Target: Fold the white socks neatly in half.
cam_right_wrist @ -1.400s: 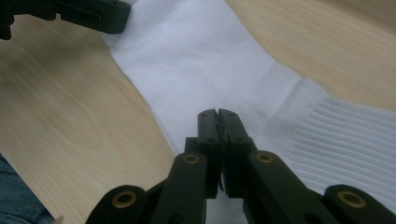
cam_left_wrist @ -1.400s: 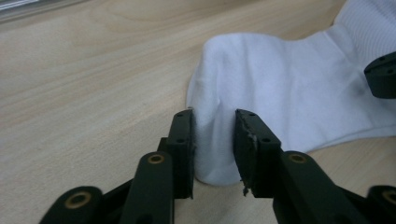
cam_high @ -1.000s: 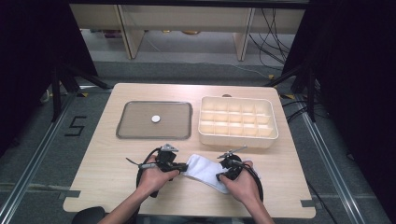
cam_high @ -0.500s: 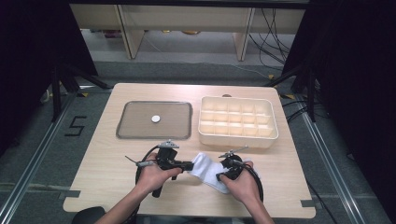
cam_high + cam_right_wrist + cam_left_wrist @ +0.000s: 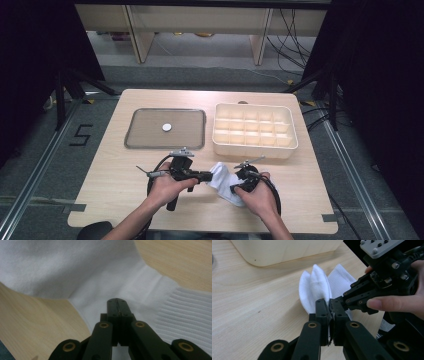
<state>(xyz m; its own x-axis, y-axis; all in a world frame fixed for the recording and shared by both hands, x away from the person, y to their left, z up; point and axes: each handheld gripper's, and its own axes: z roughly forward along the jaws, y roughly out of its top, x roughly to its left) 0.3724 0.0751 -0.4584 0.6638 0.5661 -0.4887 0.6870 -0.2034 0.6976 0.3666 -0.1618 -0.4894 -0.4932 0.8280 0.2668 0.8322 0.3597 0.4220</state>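
Observation:
A white sock (image 5: 220, 178) lies near the table's front edge between my two hands. My left gripper (image 5: 208, 176) points right and is shut on the sock's left edge, with thin white fabric (image 5: 314, 282) pinched between its pads and lifted a little off the wood. My right gripper (image 5: 234, 189) rests on the sock's right part, jaws shut, apparently pinching the fabric. In the right gripper view its closed tips (image 5: 117, 302) sit on the smooth white cloth (image 5: 87, 270), beside the ribbed cuff (image 5: 185, 312). In the left gripper view the right gripper (image 5: 338, 300) nearly meets my left tips.
A grey shallow tray (image 5: 165, 148) with a small white disc (image 5: 166, 127) sits at the back left. A cream compartment box (image 5: 252, 149) stands at the back right, close behind the sock. Bare wood lies left of my left hand.
My left gripper has risen a little with the sock's edge, so the sock bunches up higher between the hands. The right gripper has stayed where it was.

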